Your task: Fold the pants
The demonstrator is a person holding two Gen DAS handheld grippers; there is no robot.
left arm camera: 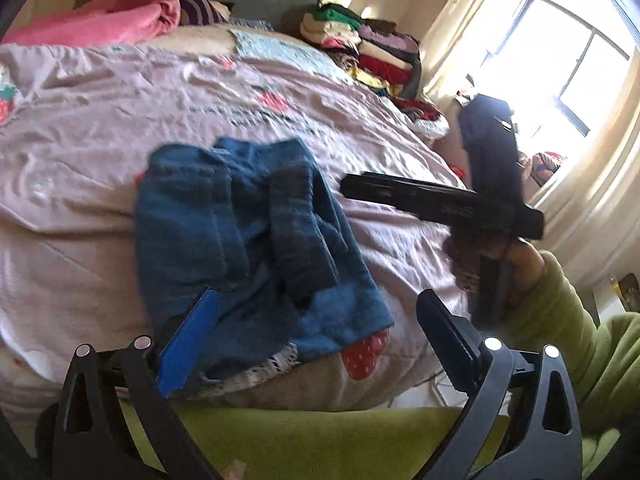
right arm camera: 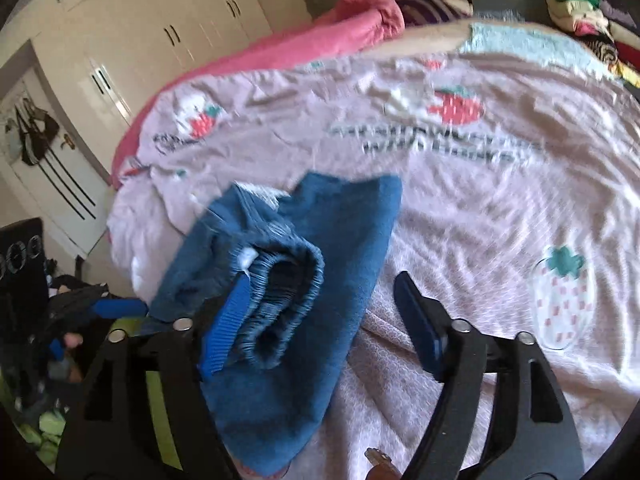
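Pants (left arm camera: 244, 236), blue, are lying bunched near the bed's front edge on a pink strawberry-print cover (left arm camera: 100, 128). Left gripper (left arm camera: 316, 344) and right gripper (right arm camera: 320, 328) are both standing apart, clamping nothing. Folded clothes (left arm camera: 372, 52) are crowding the far right; a pink blanket (left arm camera: 120, 16) is lying far left.

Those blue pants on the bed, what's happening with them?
A person in green sleeves is folding the blue pants, using a hand-held gripper in each hand. The pants lie bunched on the pink strawberry-print bedspread. The left hand-held gripper is open, low over their near edge. The right hand-held gripper is open too, with the elastic waistband loose between its fingers. Nothing is gripped right now.
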